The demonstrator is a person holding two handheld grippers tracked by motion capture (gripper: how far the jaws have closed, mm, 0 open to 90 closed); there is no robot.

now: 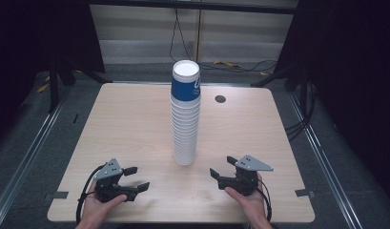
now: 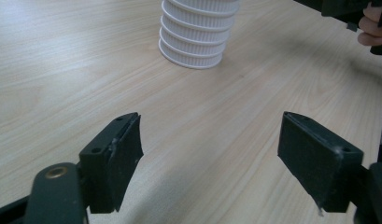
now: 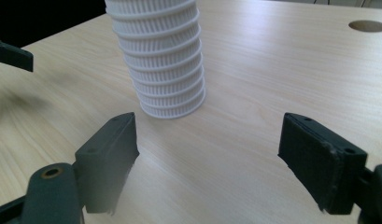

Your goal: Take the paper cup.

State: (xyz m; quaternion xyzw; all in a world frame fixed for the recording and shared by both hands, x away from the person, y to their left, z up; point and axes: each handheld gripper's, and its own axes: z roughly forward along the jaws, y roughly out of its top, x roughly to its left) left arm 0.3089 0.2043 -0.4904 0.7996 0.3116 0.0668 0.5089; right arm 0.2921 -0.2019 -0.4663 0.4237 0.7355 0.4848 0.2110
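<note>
Both tongs (image 1: 135,177) (image 1: 222,167) low, agape, flanking cup stack (image 1: 185,119).

Cup stack (image 1: 186,119): white, ribbed rims in fine horizontal bands; uppermost cup blue with white marking, white inside.
Table (image 1: 130,124) under stack: pale wood, straight light grain; dark round hole (image 1: 220,98) just right of stack top.
Left gripper (image 1: 134,178), right gripper (image 1: 223,168), near side of stack: black, each with grey top plate; pads matte black.
Floor around table: dark grey.
</note>
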